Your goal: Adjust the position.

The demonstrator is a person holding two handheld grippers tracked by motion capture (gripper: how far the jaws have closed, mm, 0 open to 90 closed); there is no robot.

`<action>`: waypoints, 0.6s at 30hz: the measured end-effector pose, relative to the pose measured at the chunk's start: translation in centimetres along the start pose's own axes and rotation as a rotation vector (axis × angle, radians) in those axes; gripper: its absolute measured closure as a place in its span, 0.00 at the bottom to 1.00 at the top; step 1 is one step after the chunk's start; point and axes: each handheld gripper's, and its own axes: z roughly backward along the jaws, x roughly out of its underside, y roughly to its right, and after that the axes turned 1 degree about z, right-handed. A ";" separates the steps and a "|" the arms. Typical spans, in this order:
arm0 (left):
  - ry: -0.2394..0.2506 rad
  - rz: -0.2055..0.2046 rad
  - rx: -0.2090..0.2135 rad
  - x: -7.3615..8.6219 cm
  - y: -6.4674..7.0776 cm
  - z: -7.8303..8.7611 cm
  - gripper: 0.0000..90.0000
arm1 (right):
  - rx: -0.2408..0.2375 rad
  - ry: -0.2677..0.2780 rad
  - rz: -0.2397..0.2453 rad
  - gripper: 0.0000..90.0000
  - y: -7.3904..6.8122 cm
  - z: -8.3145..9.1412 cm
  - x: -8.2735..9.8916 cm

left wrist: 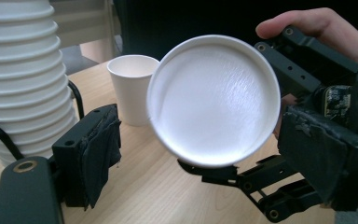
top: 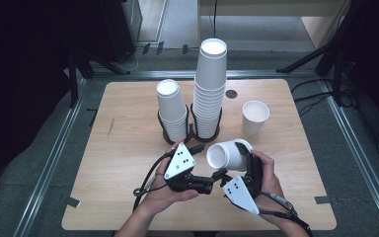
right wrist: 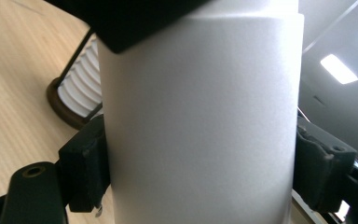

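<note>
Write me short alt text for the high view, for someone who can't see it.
The right gripper holds a white paper cup on its side, its base facing the left gripper. Behind them on the wooden table stand two cup stacks in holders and one upright cup.

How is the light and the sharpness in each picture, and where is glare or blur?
High view: the table is evenly lit, its surroundings are dark, and the tops of the cup stacks are washed out. Left gripper view: the held cup is sharp, with a soft sheen on its base. Right gripper view: the held cup is very close and soft; a ceiling lamp glares.
</note>
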 end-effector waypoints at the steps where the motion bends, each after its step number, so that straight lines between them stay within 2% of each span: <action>1: -0.006 0.000 -0.001 0.0 0.0 0.0 0.15 | -0.007 0.004 0.005 0.21 -0.1 0.0 0.0; 12: -0.051 0.026 0.003 0.1 0.0 -0.5 0.15 | -0.047 0.026 0.072 0.21 -1.0 0.1 -0.3; 18: -0.076 0.016 -0.009 0.2 0.2 -0.8 0.16 | -0.059 0.025 0.083 0.21 -1.3 0.1 -0.5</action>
